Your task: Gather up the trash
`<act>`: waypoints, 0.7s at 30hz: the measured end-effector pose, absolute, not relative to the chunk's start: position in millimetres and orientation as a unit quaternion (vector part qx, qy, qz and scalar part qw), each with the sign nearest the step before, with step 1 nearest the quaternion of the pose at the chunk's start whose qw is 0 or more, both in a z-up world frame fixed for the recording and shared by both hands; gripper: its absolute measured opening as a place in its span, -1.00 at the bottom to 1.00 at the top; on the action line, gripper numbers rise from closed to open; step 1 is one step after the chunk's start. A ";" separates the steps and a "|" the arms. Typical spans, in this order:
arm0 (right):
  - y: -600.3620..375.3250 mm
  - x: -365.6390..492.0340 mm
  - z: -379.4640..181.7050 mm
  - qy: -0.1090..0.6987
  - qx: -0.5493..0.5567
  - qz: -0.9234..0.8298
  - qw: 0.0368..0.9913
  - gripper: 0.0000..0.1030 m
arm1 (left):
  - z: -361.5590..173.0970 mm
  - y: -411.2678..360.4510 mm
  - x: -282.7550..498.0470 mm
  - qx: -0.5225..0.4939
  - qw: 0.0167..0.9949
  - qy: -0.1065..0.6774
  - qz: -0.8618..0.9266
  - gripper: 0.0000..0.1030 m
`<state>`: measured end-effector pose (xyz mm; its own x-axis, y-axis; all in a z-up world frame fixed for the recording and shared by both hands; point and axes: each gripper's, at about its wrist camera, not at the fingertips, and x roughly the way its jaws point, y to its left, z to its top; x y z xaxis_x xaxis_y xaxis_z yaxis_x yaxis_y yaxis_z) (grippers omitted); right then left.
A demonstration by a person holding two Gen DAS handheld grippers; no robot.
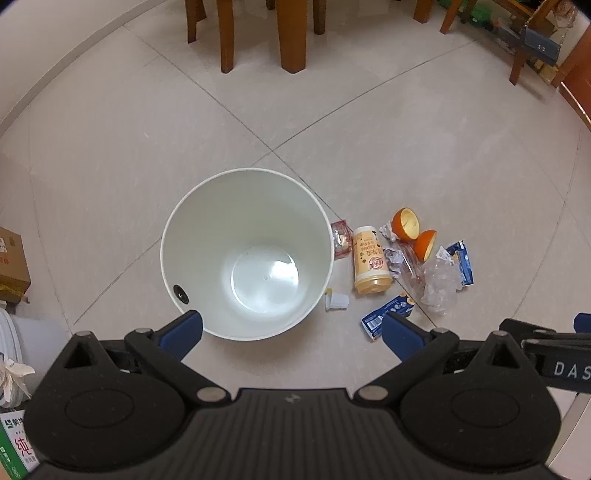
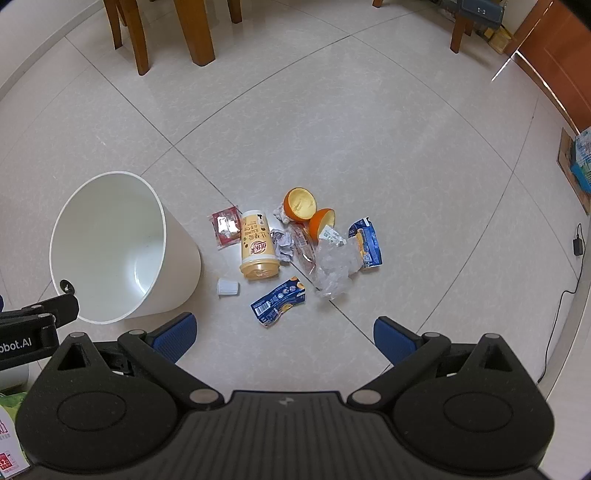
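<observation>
The left tool (image 1: 291,334) hangs over the tiled floor (image 1: 369,147) with its blue fingers (image 1: 183,332) spread wide apart and nothing between them; directly ahead of it and below stands a white bin (image 1: 173,236), upright and with nothing lying inside. The right tool (image 2: 282,334) is likewise wide open and holds nothing, and the trash lies scattered on the floor just ahead of it, with the bin off to its left. Nearest its fingers is a flattened blue wrapper (image 2: 277,301), and a small white cup (image 2: 228,287) lies on its side a little to the left of that, near the foot of the bin. Farther ahead a yellow drink cup (image 2: 256,249) lies on its side, a red sachet (image 2: 225,229) just beside it on the left and crumpled paper (image 2: 282,243) on its right. Beyond sit two hollow orange peel halves (image 2: 301,205), touching each other. To the right of the cup lie crumpled clear plastic (image 2: 334,271) and another blue packet (image 2: 365,240), overlapping. Wooden chair legs (image 2: 195,33) stand well ahead.
</observation>
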<state>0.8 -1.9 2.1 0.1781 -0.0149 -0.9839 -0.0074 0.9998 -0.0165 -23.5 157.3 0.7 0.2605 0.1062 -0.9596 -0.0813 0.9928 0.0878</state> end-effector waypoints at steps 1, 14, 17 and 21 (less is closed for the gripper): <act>-1.6 0.8 2.1 0.641 -0.009 -0.003 0.768 1.00 | 0.6 156.9 -23.2 0.012 0.794 0.605 0.059 0.99; -1.6 -0.1 0.6 0.640 -0.006 -0.007 0.769 1.00 | -3.0 159.5 -27.1 0.013 0.795 0.604 0.057 0.99; -0.2 -1.9 0.6 0.637 -0.005 -0.012 0.771 1.00 | -3.7 160.5 -26.6 0.015 0.794 0.605 0.053 0.99; -0.8 -4.5 -1.2 0.634 0.000 -0.023 0.773 1.00 | -4.3 161.1 -25.4 0.017 0.793 0.607 0.050 0.99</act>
